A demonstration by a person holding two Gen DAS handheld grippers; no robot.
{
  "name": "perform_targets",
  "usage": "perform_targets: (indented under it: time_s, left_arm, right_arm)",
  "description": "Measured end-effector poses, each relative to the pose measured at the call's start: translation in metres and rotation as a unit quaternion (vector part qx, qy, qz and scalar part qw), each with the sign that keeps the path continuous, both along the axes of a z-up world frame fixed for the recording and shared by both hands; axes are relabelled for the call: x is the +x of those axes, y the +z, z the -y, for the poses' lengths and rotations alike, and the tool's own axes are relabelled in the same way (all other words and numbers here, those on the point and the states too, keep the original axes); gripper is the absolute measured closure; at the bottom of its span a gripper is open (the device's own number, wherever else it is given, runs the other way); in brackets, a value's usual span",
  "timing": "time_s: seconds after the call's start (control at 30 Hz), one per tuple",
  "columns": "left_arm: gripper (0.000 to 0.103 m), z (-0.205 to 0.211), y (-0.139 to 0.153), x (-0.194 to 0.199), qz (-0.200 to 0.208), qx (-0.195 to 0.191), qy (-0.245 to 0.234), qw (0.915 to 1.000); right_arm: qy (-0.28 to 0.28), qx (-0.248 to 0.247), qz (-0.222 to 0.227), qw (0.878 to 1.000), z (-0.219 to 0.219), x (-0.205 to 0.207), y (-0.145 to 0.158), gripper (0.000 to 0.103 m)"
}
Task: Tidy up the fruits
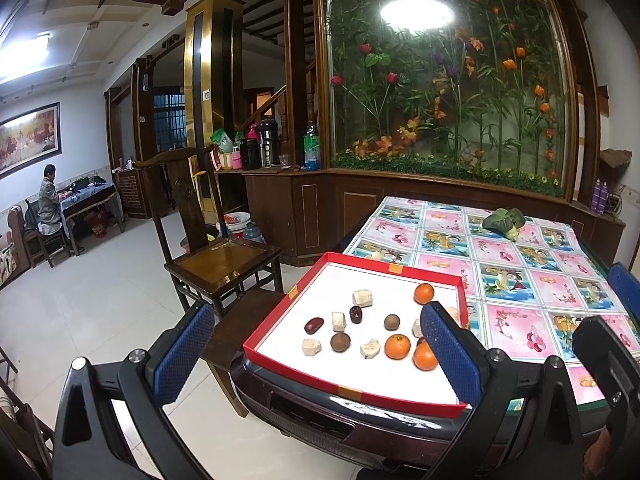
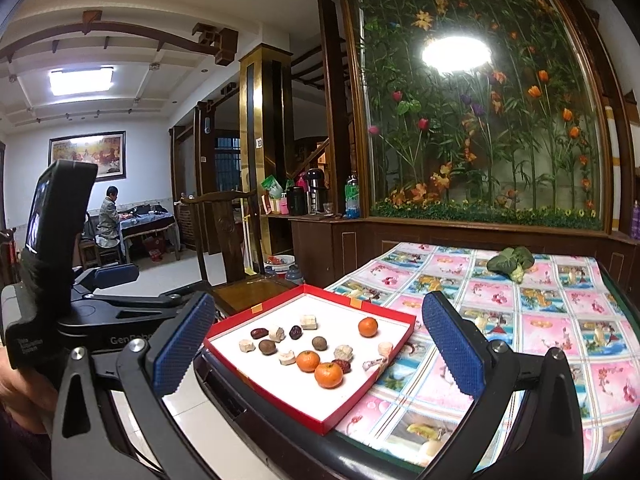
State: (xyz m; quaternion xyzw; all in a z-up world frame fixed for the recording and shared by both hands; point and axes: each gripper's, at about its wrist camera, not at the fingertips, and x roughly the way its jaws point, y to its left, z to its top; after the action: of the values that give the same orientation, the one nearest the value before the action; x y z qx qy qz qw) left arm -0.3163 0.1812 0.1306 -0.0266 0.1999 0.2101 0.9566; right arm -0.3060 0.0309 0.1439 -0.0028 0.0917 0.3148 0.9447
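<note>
A red tray [image 1: 352,391] with a white floor sits at the table's near left corner; it also shows in the right wrist view [image 2: 360,394]. In it lie three oranges [image 1: 397,347] [image 2: 328,375], dark red dates [image 1: 314,325] [image 2: 259,333], brown round fruits [image 1: 340,341] [image 2: 267,347] and several pale snack pieces [image 1: 363,297] [image 2: 309,321]. My left gripper [image 1: 320,352] is open and empty, held before the tray. My right gripper [image 2: 320,352] is open and empty, near the tray's front edge. The left gripper's body [image 2: 52,276] shows at the left of the right wrist view.
The table [image 1: 520,280] has a pink and blue patterned cloth. A leafy green vegetable [image 1: 503,220] [image 2: 512,262] lies at its far side. A wooden chair [image 1: 216,256] stands left of the table. A wooden cabinet with a flower display [image 1: 440,100] is behind.
</note>
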Motion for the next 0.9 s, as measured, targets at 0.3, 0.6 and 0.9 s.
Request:
perform_targets:
  time_s: [0.3, 0.6, 0.9]
  left_arm:
    - [0.0, -0.017, 0.003, 0.026, -0.01, -0.003, -0.002, 0.9999]
    - [0.0, -0.023, 0.004, 0.051, -0.029, -0.018, -0.015, 0.9993]
    - [0.0, -0.028, 0.013, 0.066, -0.034, -0.014, -0.02, 0.9991]
  right_arm:
    - [0.003, 0.011, -0.015, 1.0, -0.019, 0.034, 0.006, 0.0]
    - [-0.005, 0.007, -0.02, 1.0, -0.028, 0.056, 0.007, 0.0]
    - [-0.005, 0.026, -0.034, 0.999, -0.032, 0.084, 0.013, 0.0]
